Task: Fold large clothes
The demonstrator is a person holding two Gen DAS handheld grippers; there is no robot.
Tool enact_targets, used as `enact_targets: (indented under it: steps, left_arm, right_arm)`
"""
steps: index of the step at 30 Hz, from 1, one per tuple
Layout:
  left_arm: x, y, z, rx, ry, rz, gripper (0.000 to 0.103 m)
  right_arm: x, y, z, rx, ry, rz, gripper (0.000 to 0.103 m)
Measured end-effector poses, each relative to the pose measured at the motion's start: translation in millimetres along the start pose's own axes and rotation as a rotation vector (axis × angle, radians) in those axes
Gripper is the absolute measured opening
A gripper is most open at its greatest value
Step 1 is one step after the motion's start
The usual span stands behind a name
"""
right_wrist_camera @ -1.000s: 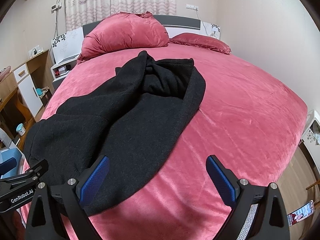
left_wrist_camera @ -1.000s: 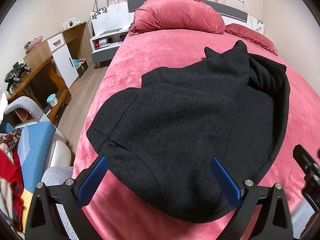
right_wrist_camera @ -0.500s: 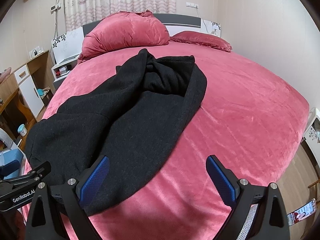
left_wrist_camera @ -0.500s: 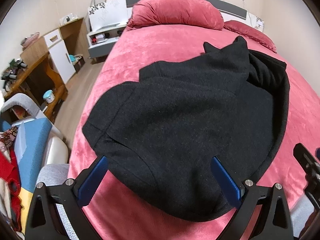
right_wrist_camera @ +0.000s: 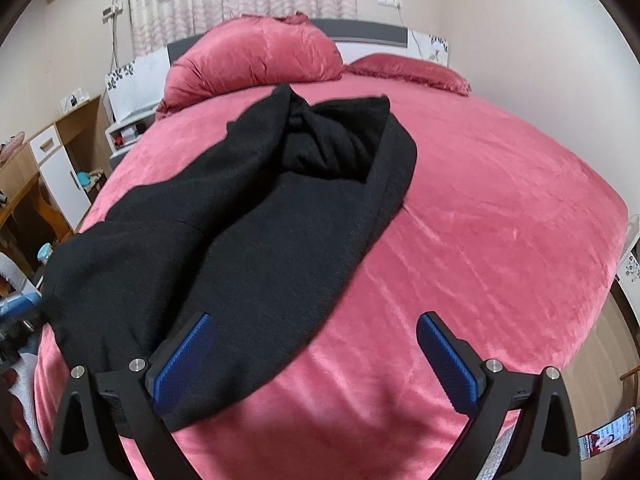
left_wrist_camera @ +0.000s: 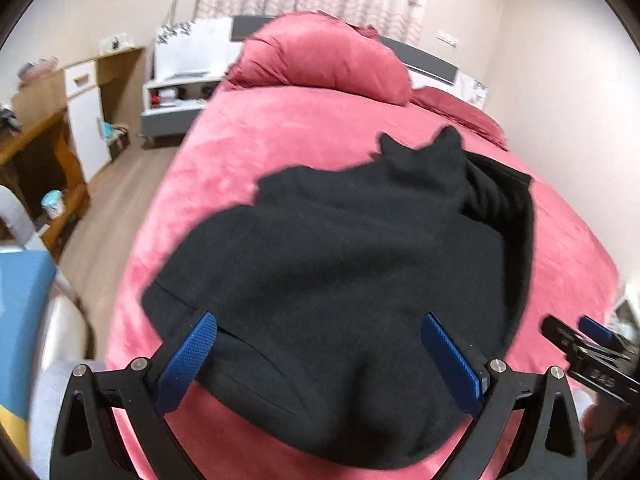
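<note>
A large black coat (left_wrist_camera: pixel 340 272) lies crumpled on the red bed (left_wrist_camera: pixel 248 152), its near hem at the bed's front edge. It also shows in the right wrist view (right_wrist_camera: pixel 248 248), running from near left to the far middle. My left gripper (left_wrist_camera: pixel 320 356) is open and empty, its blue pads (left_wrist_camera: pixel 188 360) spread over the coat's near hem. My right gripper (right_wrist_camera: pixel 316 360) is open and empty above the coat's right edge and the bedspread (right_wrist_camera: pixel 480 240). The right gripper shows at the right edge of the left wrist view (left_wrist_camera: pixel 588 356).
A big red pillow (right_wrist_camera: pixel 256 60) and a flatter one (right_wrist_camera: pixel 404 72) lie at the headboard. A white nightstand (left_wrist_camera: pixel 176 96), wooden desk and cabinet (left_wrist_camera: pixel 60 136) stand along the left wall. A blue and grey seat (left_wrist_camera: pixel 24 300) stands at near left. Wood floor runs left of the bed.
Both grippers have moved forward and lower toward the coat's near hem. The left view has swung right and is blurred by motion. The coat has not moved.
</note>
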State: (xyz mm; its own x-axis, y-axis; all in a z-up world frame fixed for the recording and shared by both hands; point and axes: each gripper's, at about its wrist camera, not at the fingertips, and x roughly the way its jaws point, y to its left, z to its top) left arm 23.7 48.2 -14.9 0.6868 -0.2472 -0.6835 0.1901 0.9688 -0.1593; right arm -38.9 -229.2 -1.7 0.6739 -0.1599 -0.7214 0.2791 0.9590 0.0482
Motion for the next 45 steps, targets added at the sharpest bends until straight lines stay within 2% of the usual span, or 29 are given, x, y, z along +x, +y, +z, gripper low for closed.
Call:
enact_targets:
  steps: [3, 5, 8, 10, 14, 17, 19, 20, 22, 24, 27, 28, 29, 31, 33, 35, 36, 37, 38, 39, 40, 43, 44, 45]
  left_arm:
    - [5.5, 18.1, 10.5, 0.012, -0.025, 0.101, 0.103]
    - [9.5, 36.1, 15.2, 0.014, -0.069, 0.17, 0.103]
    - [19.6, 61.5, 19.6, -0.009, -0.097, 0.205, 0.103]
    - [29.2, 79.5, 21.7, -0.044, -0.075, 0.19, 0.103]
    - [44.0, 100.7, 21.9, -0.13, -0.038, 0.095, 0.103]
    - [56.1, 105.4, 19.6, -0.191, 0.021, -0.003, 0.103]
    - [60.8, 99.9, 15.7, -0.186, 0.051, -0.016, 0.103]
    - [64.7, 96.1, 14.7, -0.17, 0.057, -0.004, 0.103]
    - [69.4, 91.4, 11.3, -0.123, 0.063, 0.019, 0.103]
    - [73.0, 88.2, 7.4, -0.091, 0.064, 0.038, 0.103]
    - [84.7, 78.5, 3.6, -0.018, 0.086, 0.088, 0.103]
    - [88.3, 77.0, 2.6, -0.004, 0.098, 0.101, 0.102]
    - [90.6, 76.2, 1.3, 0.005, 0.106, 0.1, 0.099]
    - [93.6, 79.9, 0.7, -0.002, 0.115, 0.074, 0.094]
    - [93.0, 84.2, 0.7, -0.023, 0.113, 0.058, 0.089]
    - [88.6, 85.8, 1.2, -0.036, 0.104, 0.04, 0.077]
    - [86.6, 85.4, 1.7, -0.039, 0.104, 0.03, 0.073]
    - [83.1, 84.4, 1.7, -0.042, 0.102, 0.017, 0.064]
    - [78.6, 82.9, 1.3, -0.041, 0.098, 0.003, 0.053]
    - [72.9, 80.3, 0.5, -0.036, 0.095, -0.016, 0.048]
    - [68.2, 77.0, 0.0, -0.031, 0.093, -0.031, 0.039]
    - [50.2, 68.3, -0.8, -0.024, 0.074, -0.065, 0.034]
    - [42.8, 66.7, -1.4, -0.03, 0.073, -0.079, 0.034]
    - [38.0, 66.4, -2.2, -0.035, 0.071, -0.088, 0.033]
  right_arm:
    - [10.2, -12.9, 6.9, -0.007, 0.013, -0.016, 0.103]
    - [15.0, -23.4, 17.5, -0.016, -0.009, -0.051, 0.103]
    - [25.2, -39.3, 43.8, -0.03, -0.042, -0.085, 0.103]
    - [35.9, -48.5, 66.4, -0.046, -0.055, -0.102, 0.103]
    - [62.0, -64.4, 110.4, -0.026, -0.043, -0.099, 0.102]
    - [91.8, -72.6, 137.8, 0.023, 0.023, -0.089, 0.101]
    - [116.0, -75.8, 148.1, 0.042, 0.085, -0.098, 0.096]
    - [128.7, -77.4, 150.4, 0.043, 0.128, -0.104, 0.09]
    - [153.4, -84.9, 148.4, 0.07, 0.234, -0.114, 0.068]
    - [165.2, -97.0, 141.0, 0.119, 0.286, -0.068, 0.027]
    - [162.0, -133.6, 119.6, 0.326, 0.281, 0.051, 0.014]
    - [155.9, -149.4, 109.8, 0.408, 0.264, 0.107, 0.013]
    - [148.2, -159.7, 102.3, 0.447, 0.243, 0.124, 0.008]
    - [126.1, -175.4, 85.8, 0.476, 0.184, 0.168, 0.008]
    - [107.7, -180.1, 71.5, 0.479, 0.162, 0.177, 0.006]
    - [90.0, -185.4, 52.7, 0.514, 0.152, 0.164, 0.0]
    - [78.1, -190.2, 37.9, 0.542, 0.149, 0.103, 0.0]
    - [71.4, -195.2, 29.9, 0.57, 0.146, 0.081, 0.0]
    - [66.3, -199.5, 17.4, 0.578, 0.147, 0.06, 0.0]
    - [65.1, -201.6, 9.5, 0.563, 0.152, 0.046, 0.004]
    - [65.2, -203.3, 1.3, 0.534, 0.158, 0.06, 0.004]
    - [63.2, -212.0, 6.1, 0.536, 0.13, 0.143, 0.028]
    - [61.0, -212.4, 14.9, 0.543, 0.099, 0.153, 0.04]
    - [59.6, -211.3, 24.0, 0.535, 0.08, 0.155, 0.043]
